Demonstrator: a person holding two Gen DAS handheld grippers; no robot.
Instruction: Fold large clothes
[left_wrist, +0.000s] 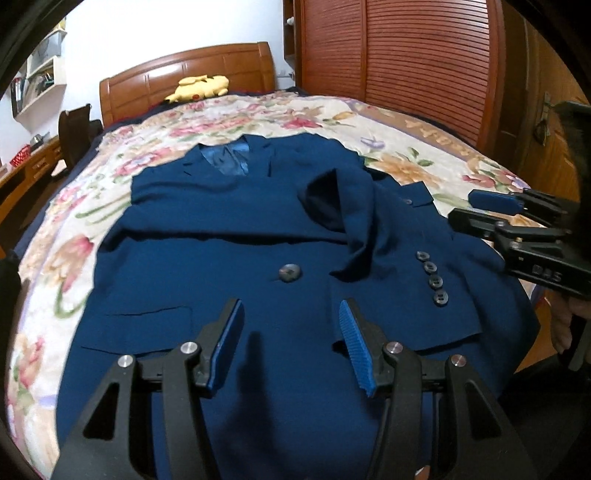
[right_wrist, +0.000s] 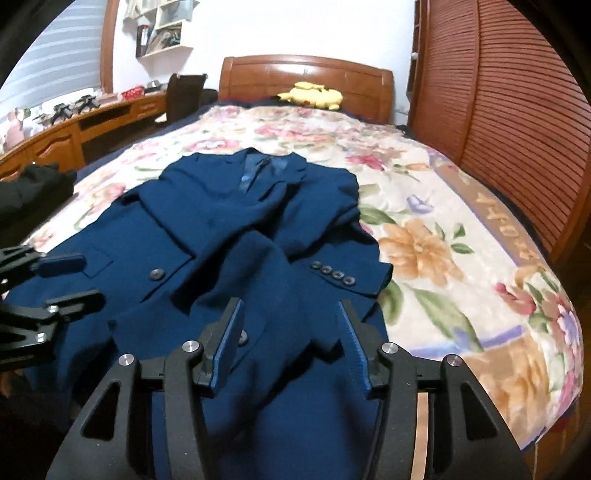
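A dark blue suit jacket lies front up on the flowered bedspread, collar toward the headboard, both sleeves folded across its front. My left gripper is open and empty above the jacket's lower front, near the big button. My right gripper is open and empty above the jacket's hem, near the cuff with several small buttons. Each gripper shows in the other's view: the right one at the right edge, the left one at the left edge.
A yellow plush toy lies by the wooden headboard. A slatted wooden wardrobe stands along the bed's right side. A wooden desk and a dark chair stand to the left. The bed's near edge is just below the grippers.
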